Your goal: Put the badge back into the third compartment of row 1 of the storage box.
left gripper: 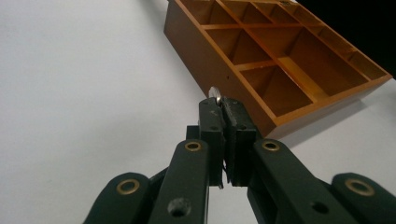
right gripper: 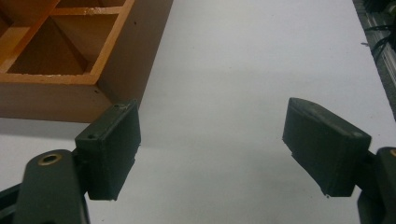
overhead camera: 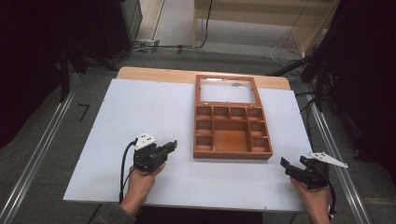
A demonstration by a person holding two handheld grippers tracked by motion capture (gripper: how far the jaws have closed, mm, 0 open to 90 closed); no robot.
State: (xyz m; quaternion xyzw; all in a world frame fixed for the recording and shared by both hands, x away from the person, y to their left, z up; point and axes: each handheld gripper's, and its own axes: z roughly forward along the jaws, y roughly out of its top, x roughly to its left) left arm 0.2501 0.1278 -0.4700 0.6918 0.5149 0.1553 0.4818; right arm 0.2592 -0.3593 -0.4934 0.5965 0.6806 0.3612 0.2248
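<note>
A wooden compartment box (overhead camera: 232,136) lies open in the middle of the white table, its glass-paned lid (overhead camera: 227,89) folded back flat behind it. My left gripper (overhead camera: 173,145) hovers just left of the box's near left corner, shut on a small silver disc, perhaps a coin (left gripper: 215,93), that sticks out above the pinched fingertips. The box's near side wall (left gripper: 212,65) and its empty compartments lie just beyond those tips. My right gripper (overhead camera: 295,164) sits at the table's near right, below the box's right corner (right gripper: 100,95), jaws wide open with nothing between them.
The white board (overhead camera: 140,112) covers a wooden table (overhead camera: 154,73) whose far edge shows behind it. Metal rails (overhead camera: 44,144) run along both sides on the floor. Cables and dark stands (overhead camera: 322,70) crowd the right side.
</note>
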